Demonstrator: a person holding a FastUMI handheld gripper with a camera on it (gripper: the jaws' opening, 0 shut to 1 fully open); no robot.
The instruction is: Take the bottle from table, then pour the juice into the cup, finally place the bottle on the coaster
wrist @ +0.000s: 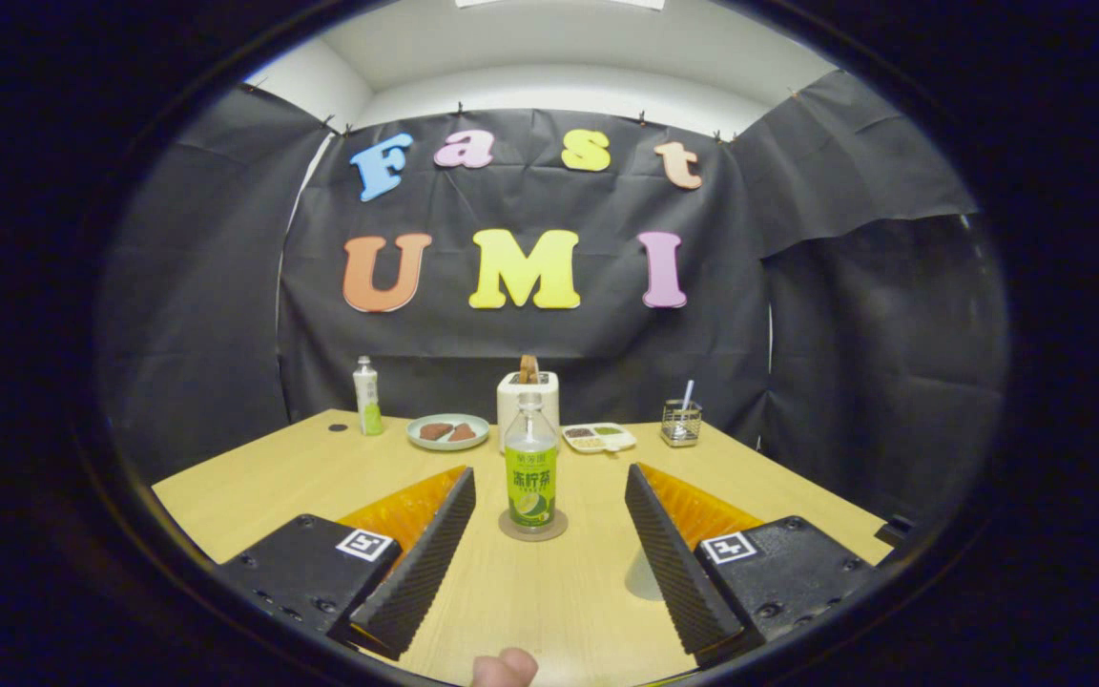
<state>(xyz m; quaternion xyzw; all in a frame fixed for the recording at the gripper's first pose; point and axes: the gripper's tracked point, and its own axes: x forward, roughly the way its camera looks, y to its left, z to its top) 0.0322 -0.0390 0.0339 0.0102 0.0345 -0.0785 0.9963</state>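
Note:
A clear bottle with a green label (531, 468) stands upright on a round brown coaster (532, 526) on the wooden table (301, 468). My gripper (549, 482) is open, its two black ribbed fingers (427, 553) spread wide on either side of the bottle. The bottle stands between and just ahead of the fingertips, touching neither. A pale translucent shape by the inner side of the right finger may be the cup (643, 577); most of it is hidden.
Along the table's back stand a second small bottle (367, 396), a plate with brown pieces (447, 431), a white toaster (528, 396), a divided snack tray (598, 437) and a wire holder (680, 423). A fingertip (504, 668) shows below the fingers.

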